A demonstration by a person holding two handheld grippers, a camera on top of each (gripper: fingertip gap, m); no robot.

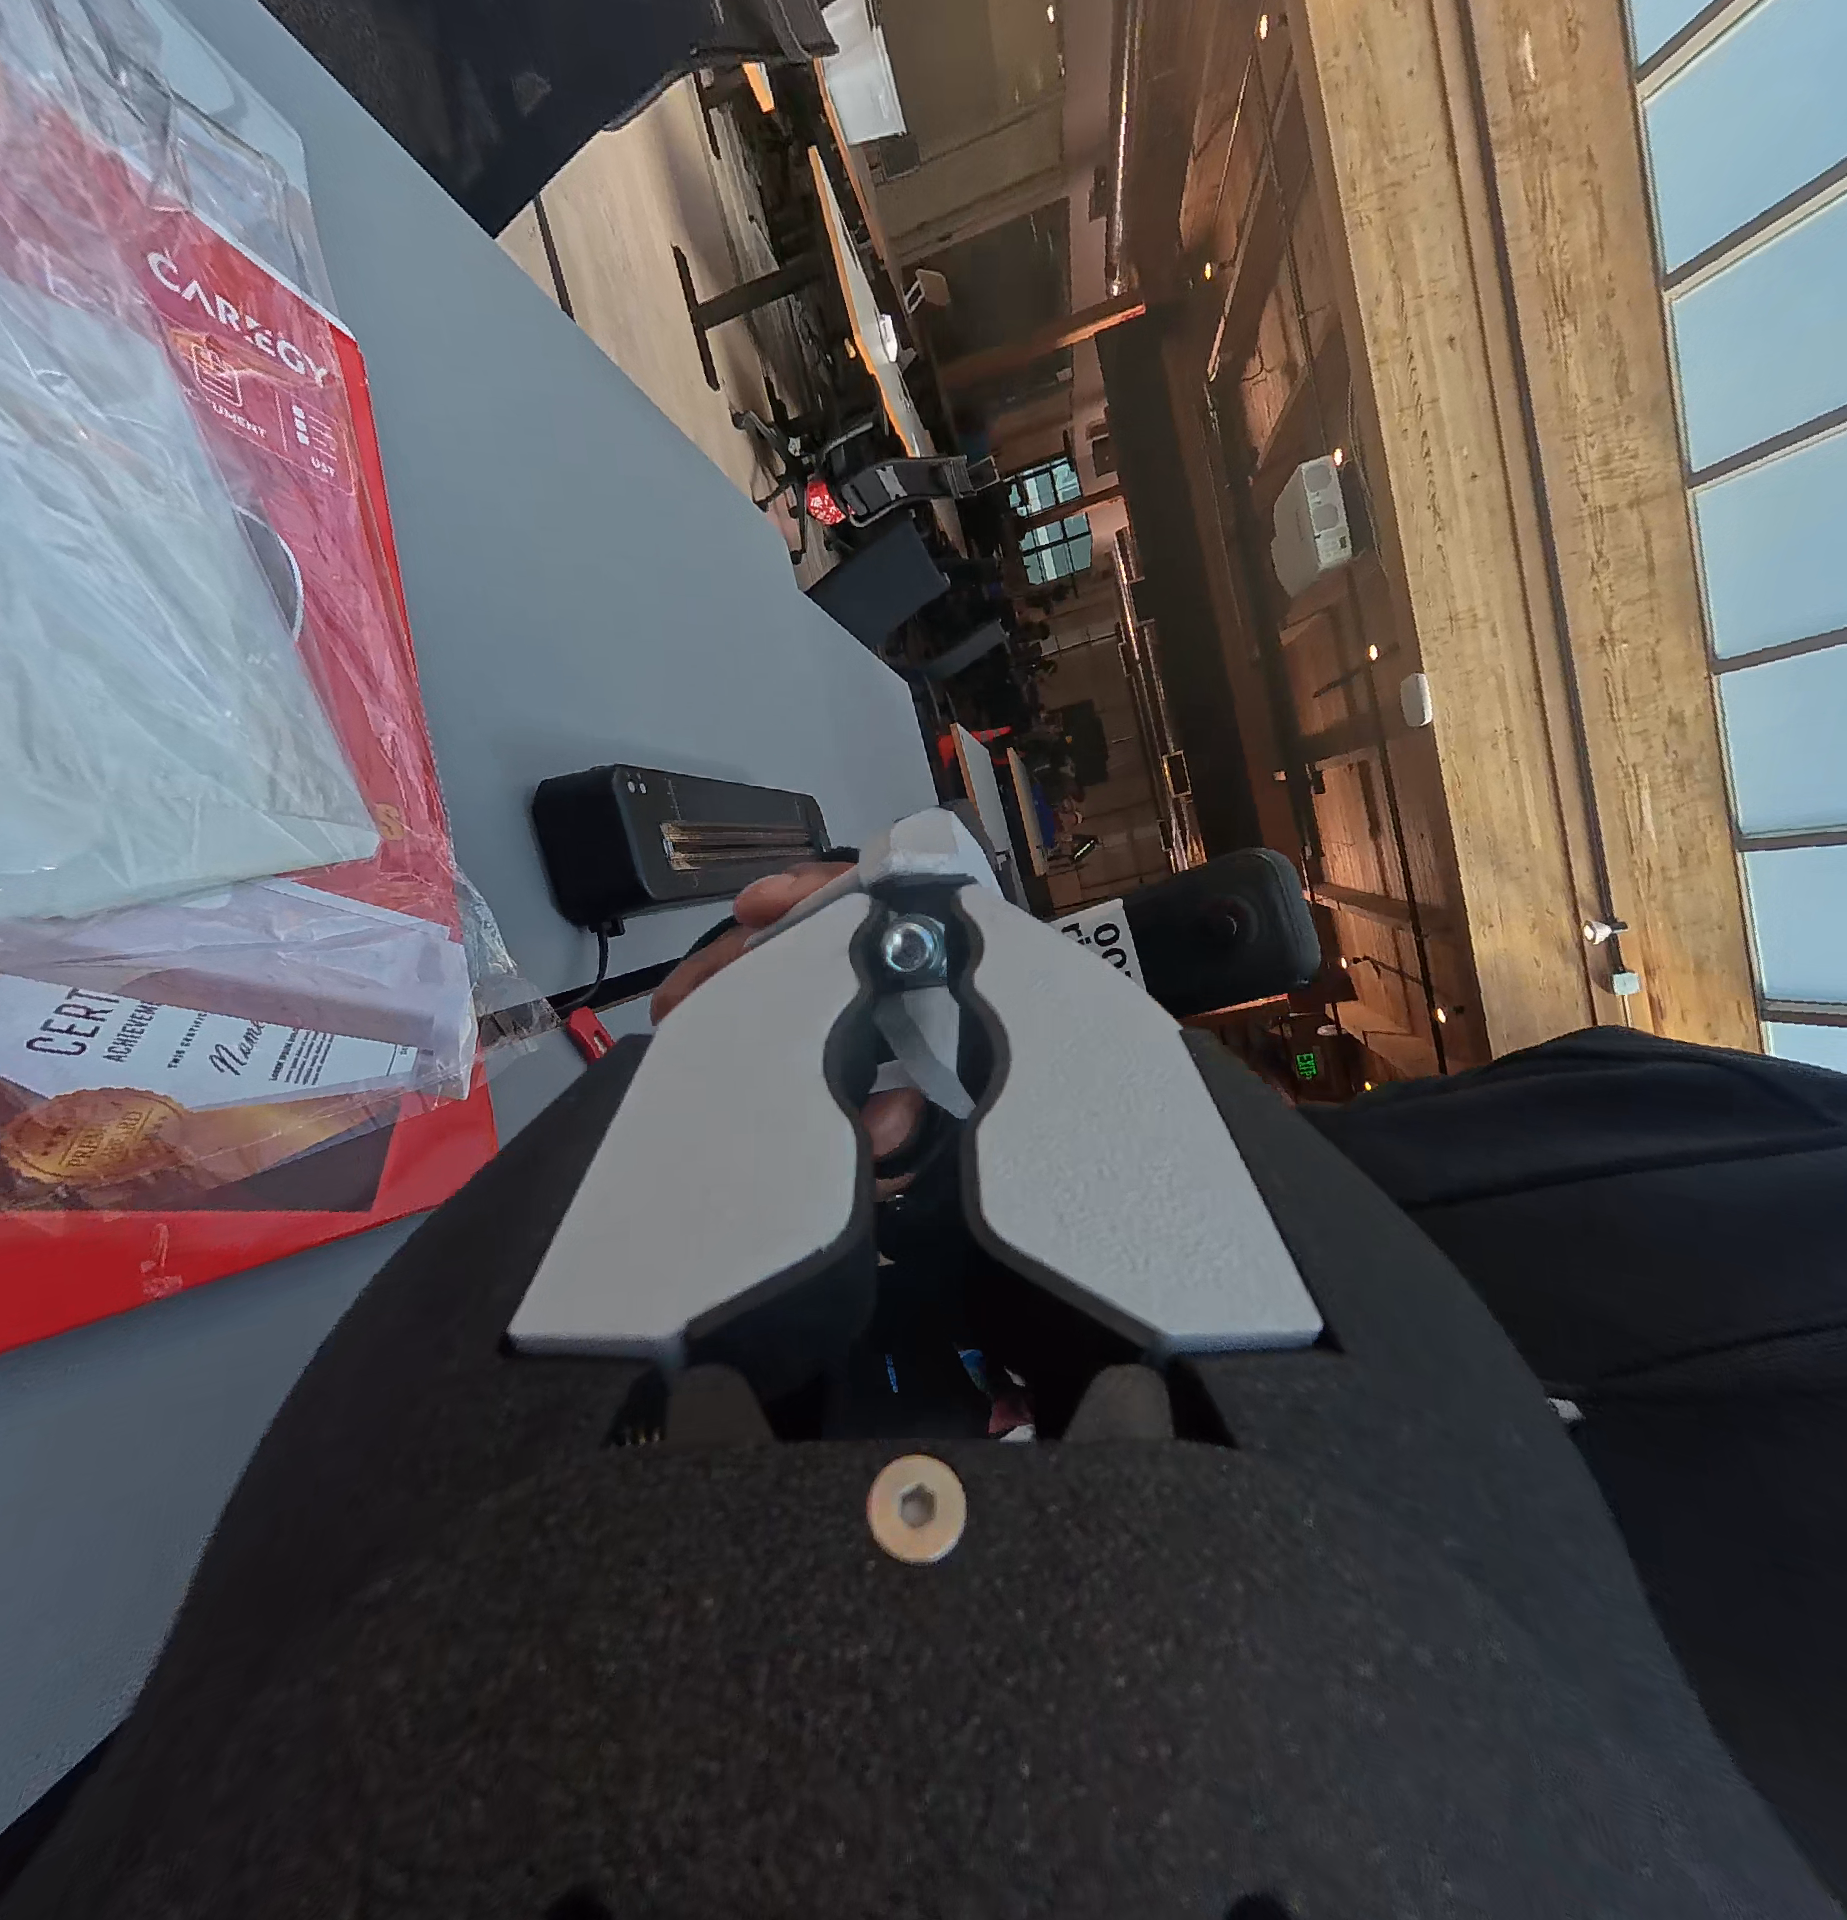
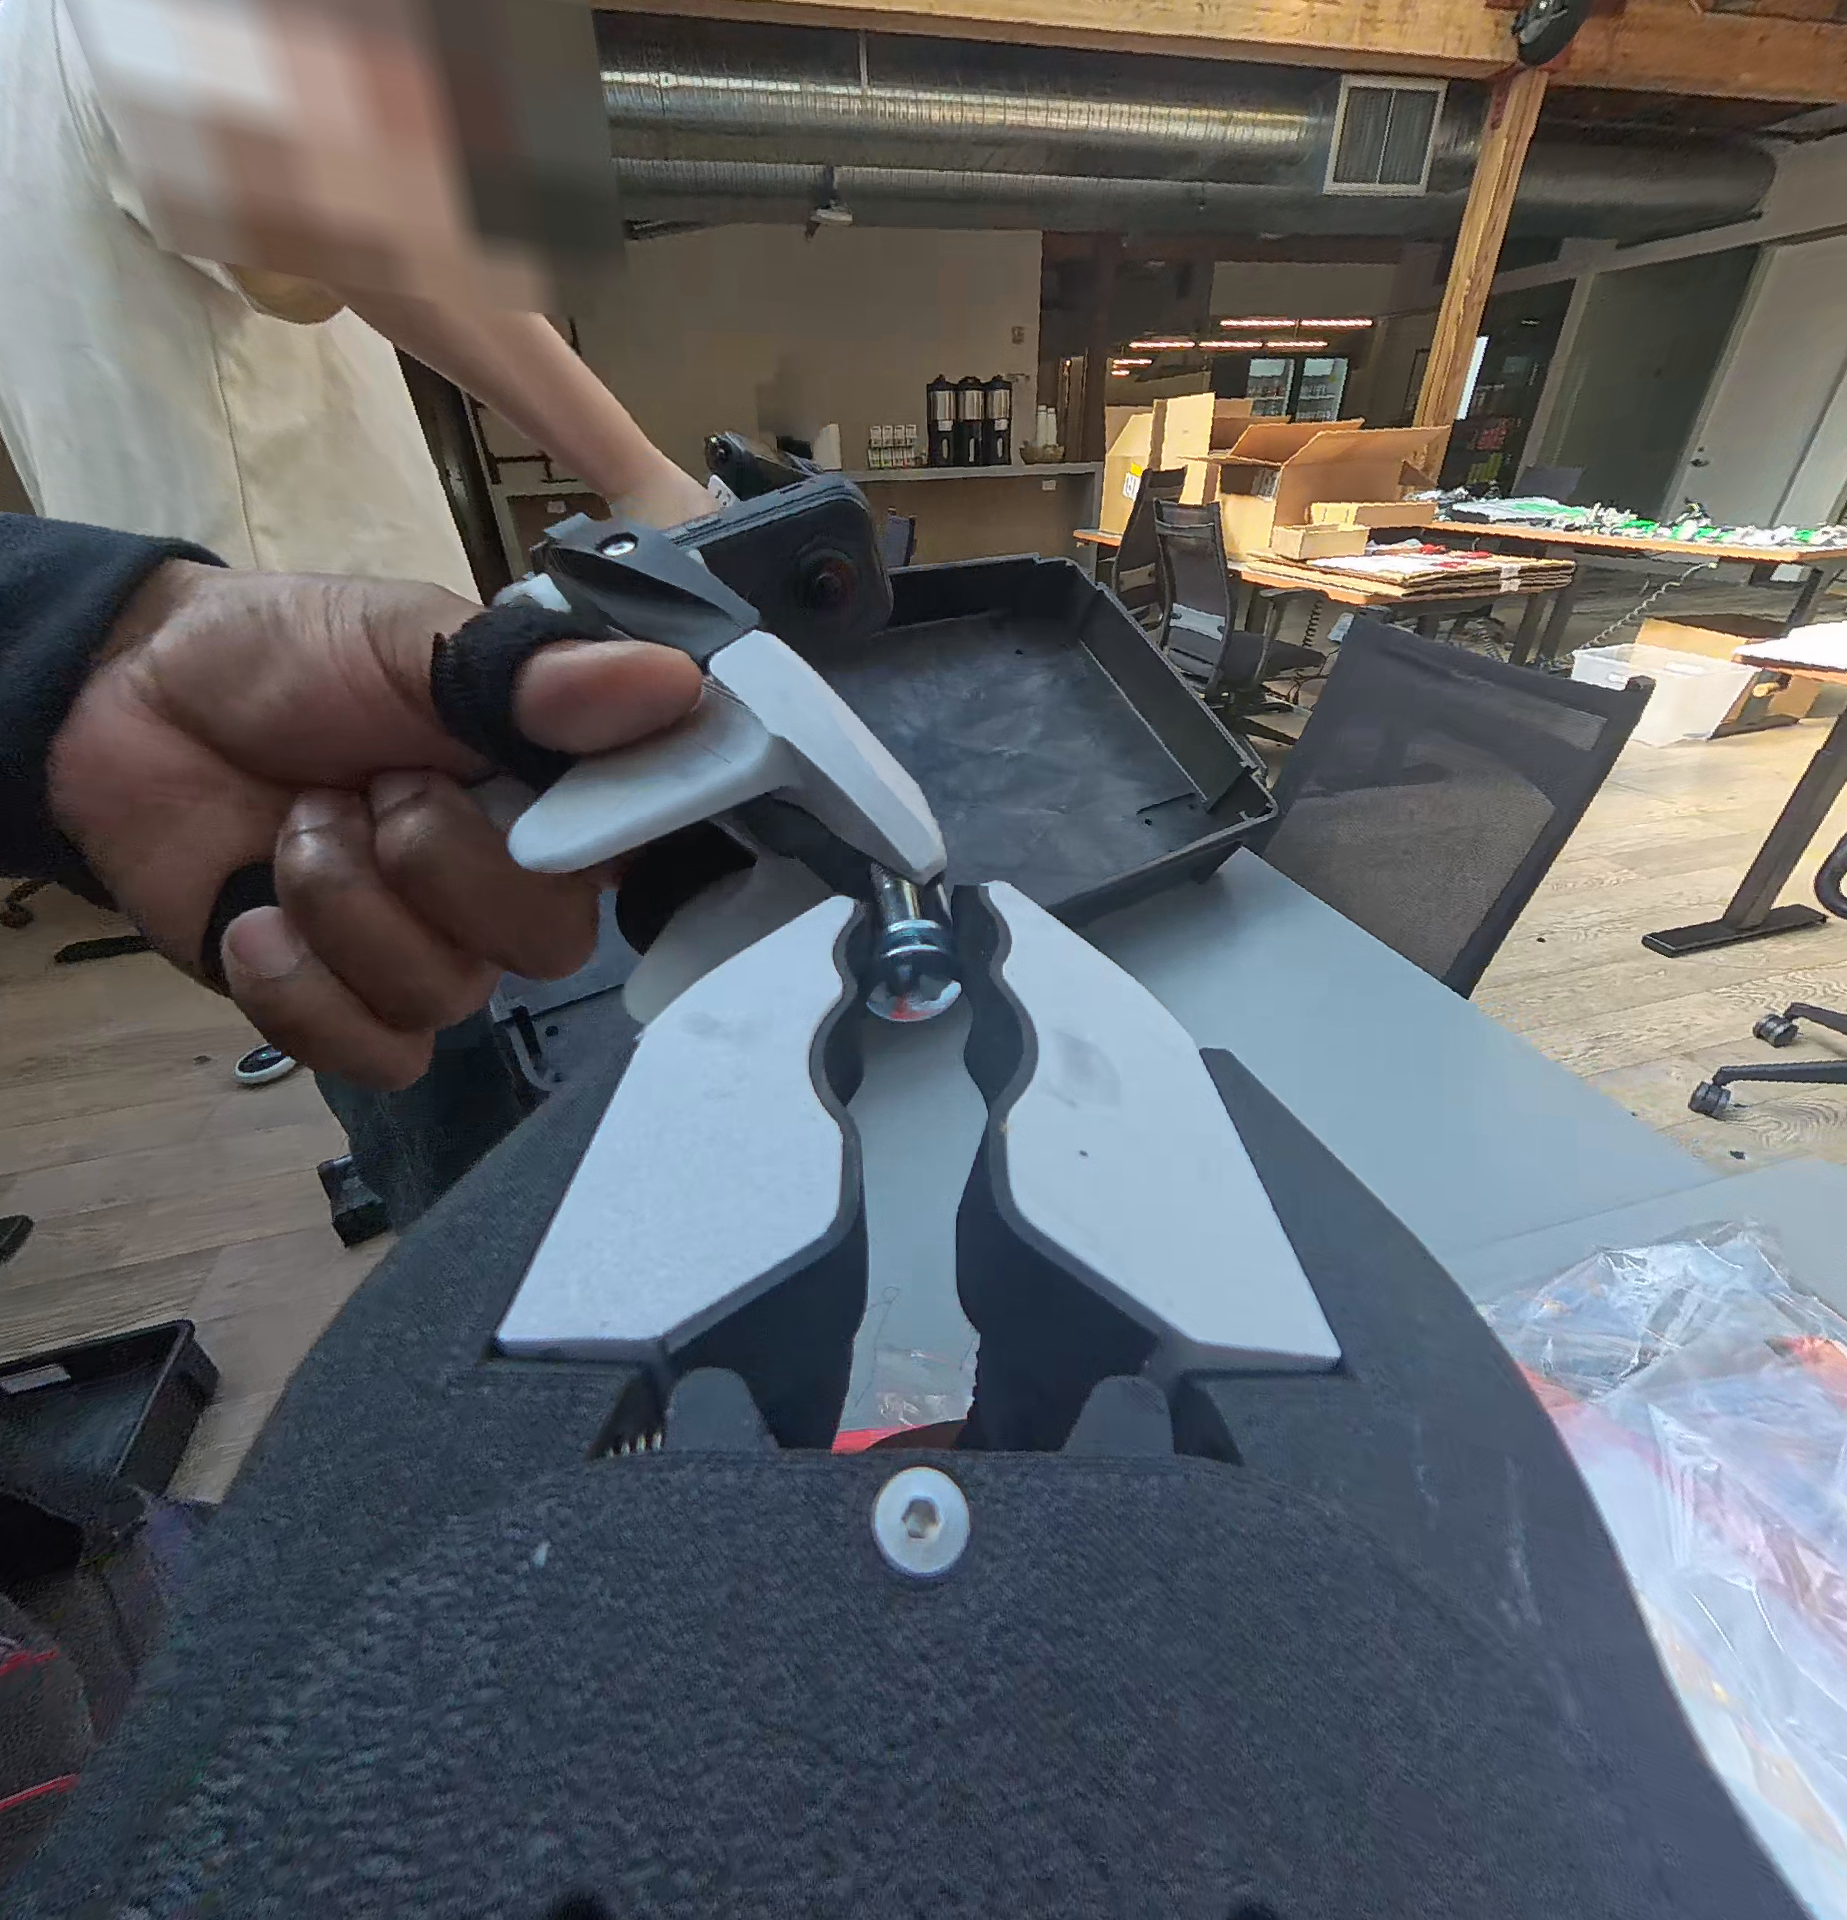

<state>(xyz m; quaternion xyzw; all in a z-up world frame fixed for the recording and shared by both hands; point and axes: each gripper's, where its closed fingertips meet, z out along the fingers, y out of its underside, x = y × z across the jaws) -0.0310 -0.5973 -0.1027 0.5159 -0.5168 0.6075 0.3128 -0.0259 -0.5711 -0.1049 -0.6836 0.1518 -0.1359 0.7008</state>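
Above the grey table (image 2: 1262, 1018), both grippers, left (image 1: 903, 951) and right (image 2: 914, 961), pinched one bolt (image 2: 911, 956) end to end; uneven pulling could drop it.

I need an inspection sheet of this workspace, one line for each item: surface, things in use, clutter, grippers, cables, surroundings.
Surface: grey table.
Things in use: a metal bolt sits between both grippers' tips; its head shows in the left wrist view.
Clutter: red packaging under clear plastic wrap; empty black tray; black bar-shaped device.
Grippers: left gripper, held in a hand, shut on the bolt; right gripper shut on the same bolt.
Cables: a black cable leaves the bar-shaped device.
Surroundings: wooden floor, desks, cardboard boxes, mesh chair, a person in a pale shirt.
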